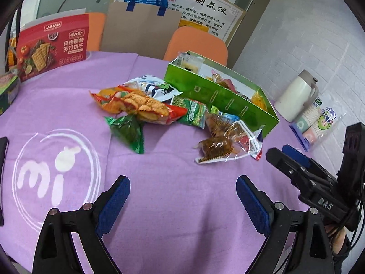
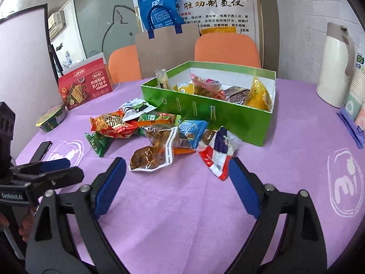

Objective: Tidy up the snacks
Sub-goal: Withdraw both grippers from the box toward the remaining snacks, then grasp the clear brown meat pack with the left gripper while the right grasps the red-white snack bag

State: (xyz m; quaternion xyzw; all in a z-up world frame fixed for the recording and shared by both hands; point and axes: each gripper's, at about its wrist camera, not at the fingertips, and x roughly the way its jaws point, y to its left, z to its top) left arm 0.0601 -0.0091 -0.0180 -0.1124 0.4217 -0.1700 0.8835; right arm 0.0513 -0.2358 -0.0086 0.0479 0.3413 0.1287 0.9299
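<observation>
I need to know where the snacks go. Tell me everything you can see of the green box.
The green box is an open, lidless rectangular carton, glossy green outside, white inside, with pale slot marks along its front wall. It sits upright on the purple tablecloth, already partly filled with wrapped snacks. Loose packets lie against its front.

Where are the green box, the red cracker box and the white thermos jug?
green box [image 2: 205,111], right wrist view, on its front wall.
red cracker box [image 1: 52,48], left wrist view, on its printed front face.
white thermos jug [image 2: 335,68], right wrist view, on its body.
</observation>
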